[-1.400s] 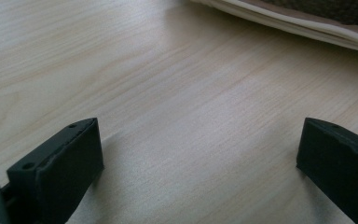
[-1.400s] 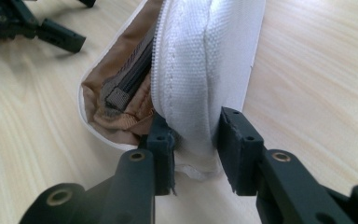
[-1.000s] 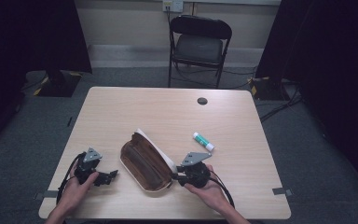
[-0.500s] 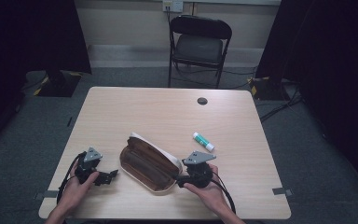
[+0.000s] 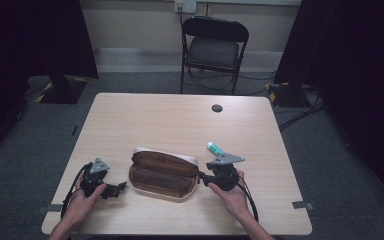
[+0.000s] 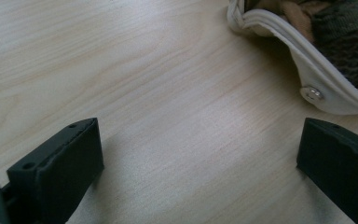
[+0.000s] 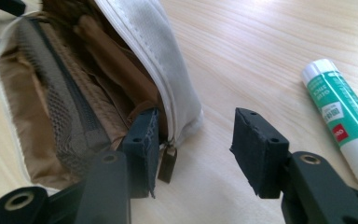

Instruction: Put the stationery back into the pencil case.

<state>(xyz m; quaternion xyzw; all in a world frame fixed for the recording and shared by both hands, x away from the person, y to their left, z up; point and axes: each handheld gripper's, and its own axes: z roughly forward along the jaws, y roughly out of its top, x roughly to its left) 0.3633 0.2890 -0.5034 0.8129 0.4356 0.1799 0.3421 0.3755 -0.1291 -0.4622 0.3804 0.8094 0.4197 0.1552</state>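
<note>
Flanking one unzipped pouch and one glue stick, apparently capped: two hand-held grippers, jaws apart.

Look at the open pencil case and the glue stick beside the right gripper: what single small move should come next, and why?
Probably swing the right gripper over to the glue stick and close on it. Its jaws stand open, one just inside the end of the pencil case, holding nothing. The case lies unzipped and the stick sits loose on the table next to it, so loading it seems likely.
</note>
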